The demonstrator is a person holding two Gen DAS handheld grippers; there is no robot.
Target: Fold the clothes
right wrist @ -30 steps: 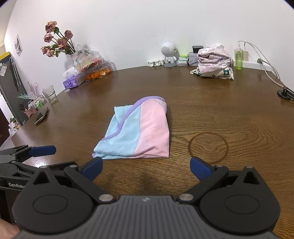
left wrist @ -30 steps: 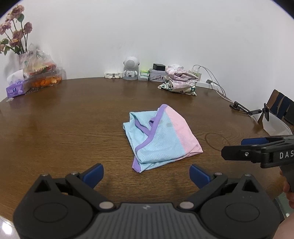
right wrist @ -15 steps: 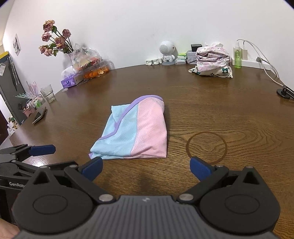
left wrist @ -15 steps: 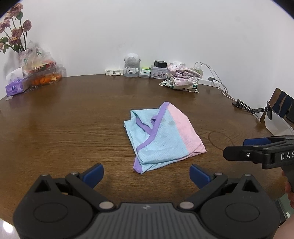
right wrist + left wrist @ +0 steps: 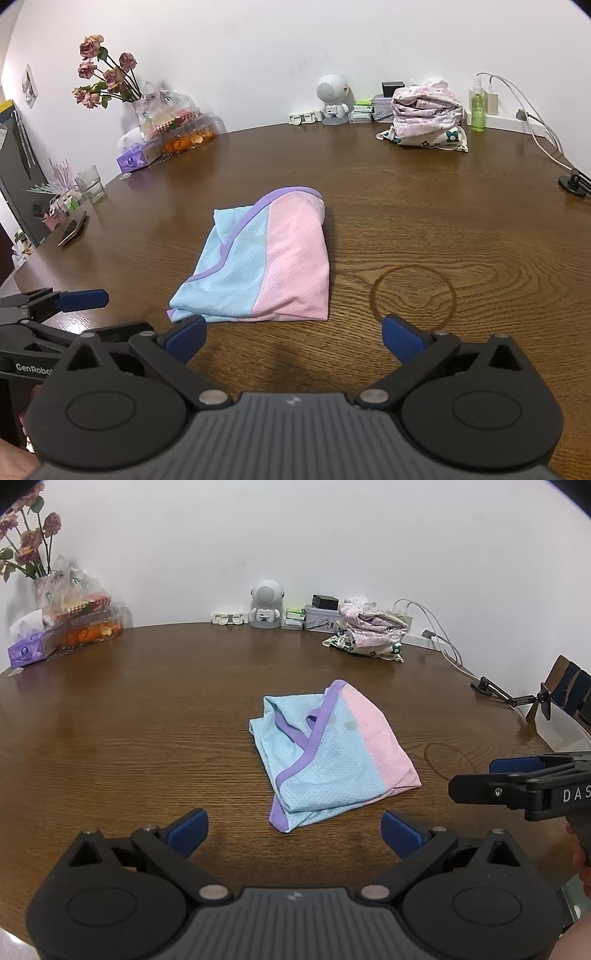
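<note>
— Brown wood grain runs across the whole round table [image 5: 110, 738], and most of it lies bare; how much room is open around the garment?

— Plenty. The folded garment [image 5: 328, 753] sits near the middle of the table with bare wood on every side. Clutter keeps to the far rim against the white wall: a vase of dried roses [image 5: 107, 77], a purple tissue box [image 5: 27, 651], a clear box of oranges [image 5: 90, 633], a small white robot figure [image 5: 265, 607] and a stack of folded floral clothes [image 5: 424, 110]. A green spray bottle [image 5: 477, 110] and white cables [image 5: 535, 129] stand at the far right edge.

— And the near edge?

— The left gripper [image 5: 293, 829] hangs just short of the garment's near corner, jaws spread wide apart and holding nothing. The right gripper [image 5: 293, 338] is the same — blue pads far apart, empty, its left pad just in front of the cloth's near corner. Each shows in the other's view at the side, well clear of the cloth. A dark ring stain [image 5: 413, 295] marks the wood just right of the garment.

— How does the garment look?

— It is a mesh piece in light blue and pink with purple trim, folded into a rough rectangle. From the left wrist view the purple-edged openings lie on top and the layers sit a little uneven; from the right wrist view the pink panel faces up, smooth, with the near edge fairly straight.
</note>
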